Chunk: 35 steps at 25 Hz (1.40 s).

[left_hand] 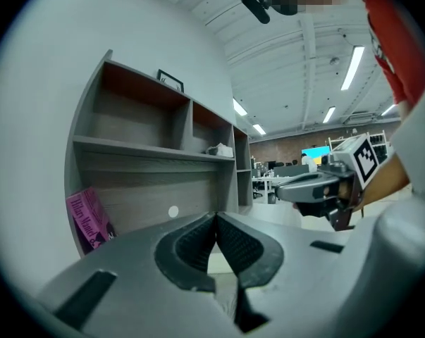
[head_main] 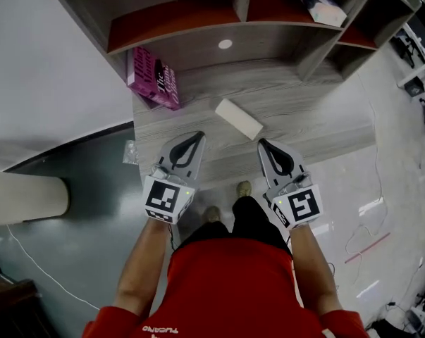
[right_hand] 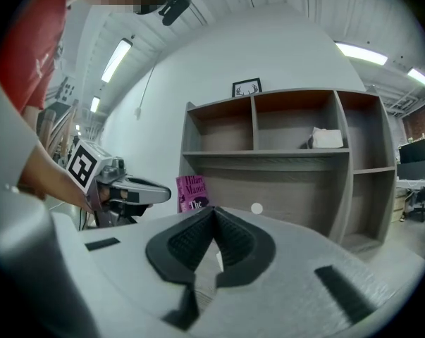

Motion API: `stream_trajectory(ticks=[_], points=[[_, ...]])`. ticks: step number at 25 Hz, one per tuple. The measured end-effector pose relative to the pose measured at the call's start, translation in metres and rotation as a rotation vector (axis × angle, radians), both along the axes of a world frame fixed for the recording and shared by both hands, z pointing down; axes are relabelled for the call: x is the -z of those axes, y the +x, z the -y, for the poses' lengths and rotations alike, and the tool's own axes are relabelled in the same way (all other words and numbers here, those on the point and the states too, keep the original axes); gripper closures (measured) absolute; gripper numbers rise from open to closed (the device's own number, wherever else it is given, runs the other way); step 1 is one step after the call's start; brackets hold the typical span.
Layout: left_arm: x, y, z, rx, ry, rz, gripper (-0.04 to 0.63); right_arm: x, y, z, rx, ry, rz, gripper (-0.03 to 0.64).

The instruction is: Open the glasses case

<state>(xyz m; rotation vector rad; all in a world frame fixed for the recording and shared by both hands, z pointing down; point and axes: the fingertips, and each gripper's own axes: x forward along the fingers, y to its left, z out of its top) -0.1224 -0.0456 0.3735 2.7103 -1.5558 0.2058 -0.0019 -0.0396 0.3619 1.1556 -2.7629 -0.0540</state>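
Observation:
The glasses case (head_main: 238,118) is a white oblong box lying at a slant on the grey wood desk (head_main: 318,111), closed. My left gripper (head_main: 199,135) hovers over the desk's near edge, just short of the case's left end, jaws shut and empty. My right gripper (head_main: 261,144) hangs level with it, just short of the case's right end, also shut and empty. In the left gripper view the left gripper (left_hand: 216,217) has its dark pads pressed together. In the right gripper view the right gripper (right_hand: 213,210) looks the same. Neither gripper touches the case.
A pink book (head_main: 154,78) leans at the desk's back left. The shelf unit (head_main: 226,27) rises behind the desk, with a white packet (head_main: 321,5) in an upper compartment and a framed picture (right_hand: 247,87) on top. A small clear item (head_main: 130,151) lies off the desk's left edge.

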Motion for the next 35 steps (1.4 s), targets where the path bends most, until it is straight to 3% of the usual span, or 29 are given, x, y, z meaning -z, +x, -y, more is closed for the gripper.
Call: stream_trajectory(ticks=[4, 8, 13, 19, 25, 28, 31, 35], points=[[-0.021, 0.005, 0.029, 0.026, -0.024, 0.033, 0.587, -0.018, 0.006, 0.027, 0.027, 0.0, -0.053, 0.612], [-0.042, 0.009, 0.058, 0.06, -0.074, 0.066, 0.586, -0.036, 0.016, 0.055, 0.046, -0.046, -0.039, 0.612], [-0.07, 0.016, 0.084, 0.093, -0.165, 0.103, 0.586, -0.059, 0.02, 0.076, 0.096, -0.124, -0.035, 0.612], [-0.106, 0.018, 0.103, 0.101, -0.268, 0.155, 0.585, -0.078, 0.019, 0.093, 0.132, -0.153, -0.069, 0.612], [-0.133, 0.017, 0.118, 0.052, -0.357, 0.167, 0.583, -0.093, 0.013, 0.105, 0.11, -0.171, -0.112, 0.611], [-0.147, 0.016, 0.121, 0.015, -0.402, 0.184, 0.578, -0.103, 0.007, 0.108, 0.103, -0.198, -0.132, 0.559], [-0.157, 0.017, 0.125, -0.034, -0.443, 0.2, 0.505, -0.115, 0.002, 0.109, 0.102, -0.224, -0.165, 0.517], [-0.174, 0.015, 0.127, -0.096, -0.501, 0.238, 0.468, -0.133, -0.004, 0.109, 0.102, -0.262, -0.208, 0.467]])
